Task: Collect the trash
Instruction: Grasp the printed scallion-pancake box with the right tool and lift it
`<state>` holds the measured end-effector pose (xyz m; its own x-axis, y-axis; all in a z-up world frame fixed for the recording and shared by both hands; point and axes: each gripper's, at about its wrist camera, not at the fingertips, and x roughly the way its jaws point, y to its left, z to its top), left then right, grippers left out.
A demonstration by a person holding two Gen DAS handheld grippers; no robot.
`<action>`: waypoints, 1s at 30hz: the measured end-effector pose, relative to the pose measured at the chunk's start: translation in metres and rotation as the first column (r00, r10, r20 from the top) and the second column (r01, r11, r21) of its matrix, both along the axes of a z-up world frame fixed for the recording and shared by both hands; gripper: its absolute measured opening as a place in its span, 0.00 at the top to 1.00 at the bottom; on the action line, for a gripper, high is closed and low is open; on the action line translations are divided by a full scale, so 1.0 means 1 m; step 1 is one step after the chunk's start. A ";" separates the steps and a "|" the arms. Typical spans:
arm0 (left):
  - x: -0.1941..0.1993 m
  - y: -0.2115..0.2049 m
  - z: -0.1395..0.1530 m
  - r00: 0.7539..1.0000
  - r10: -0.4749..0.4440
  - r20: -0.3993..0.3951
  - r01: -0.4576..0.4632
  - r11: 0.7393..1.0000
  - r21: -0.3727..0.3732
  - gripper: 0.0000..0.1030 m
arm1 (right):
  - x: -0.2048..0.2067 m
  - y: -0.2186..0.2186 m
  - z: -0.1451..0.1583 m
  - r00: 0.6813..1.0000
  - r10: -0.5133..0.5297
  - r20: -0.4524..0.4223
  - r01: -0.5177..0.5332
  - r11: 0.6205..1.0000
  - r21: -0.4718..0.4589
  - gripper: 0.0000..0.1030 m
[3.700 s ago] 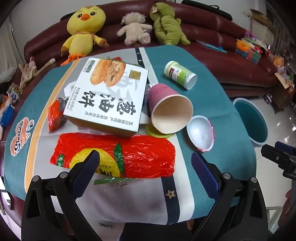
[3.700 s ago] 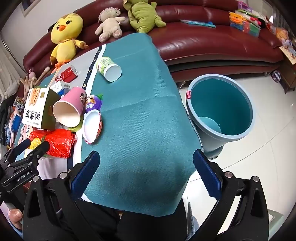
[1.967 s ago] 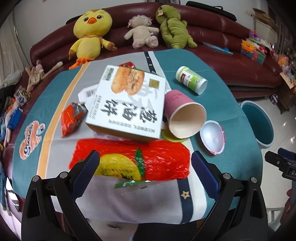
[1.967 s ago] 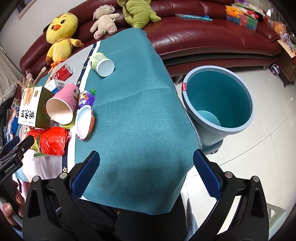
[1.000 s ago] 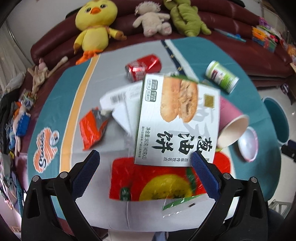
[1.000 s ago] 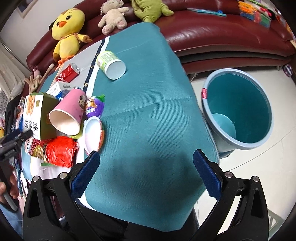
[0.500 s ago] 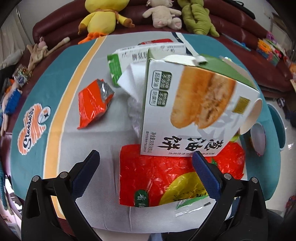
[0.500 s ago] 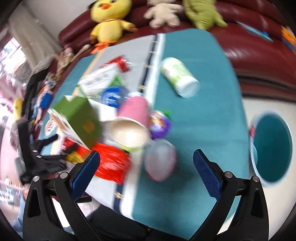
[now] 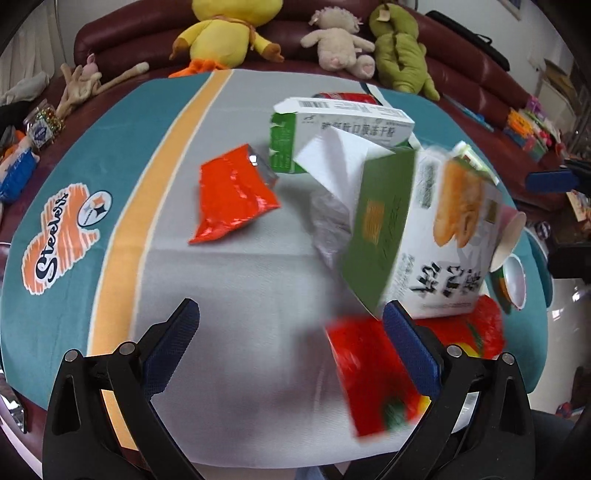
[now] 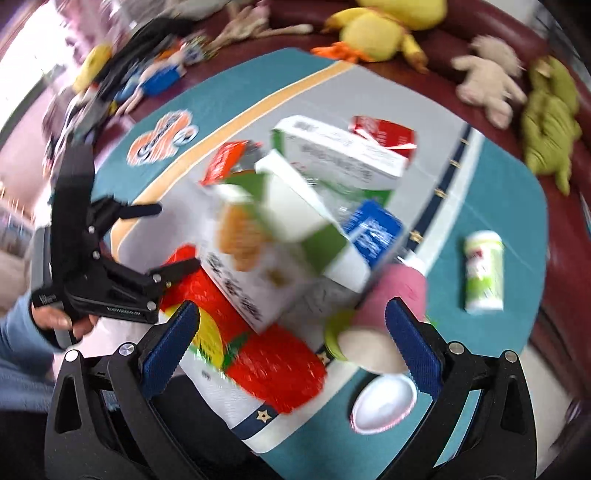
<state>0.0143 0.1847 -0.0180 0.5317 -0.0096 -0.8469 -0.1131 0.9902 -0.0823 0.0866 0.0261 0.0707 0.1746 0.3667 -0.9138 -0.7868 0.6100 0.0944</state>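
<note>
The left gripper (image 9: 290,332) hovered over the grey cloth of the worktop (image 9: 229,280) with its jaws spread wide and nothing between them, and the right gripper (image 10: 291,332) likewise hung with jaws apart. The trash lay heaped mid-worktop: a tilted pancake box (image 9: 424,236) resting on a red snack bag (image 9: 373,373), beside a pink paper cup (image 10: 391,295) and a crumpled orange wrapper (image 9: 231,195).

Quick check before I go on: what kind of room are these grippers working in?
Most likely a home living room. A dark red leather sofa carries a yellow plush duck and a green plush toy, and the cloth-covered table before it is strewn with snack packaging.
</note>
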 end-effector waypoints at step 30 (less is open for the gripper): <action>0.035 0.014 -0.041 0.995 0.034 -0.092 -0.036 0.999 -0.019 0.04 | 0.034 0.037 -0.052 0.968 0.117 -0.222 -0.099 0.991 0.092 0.26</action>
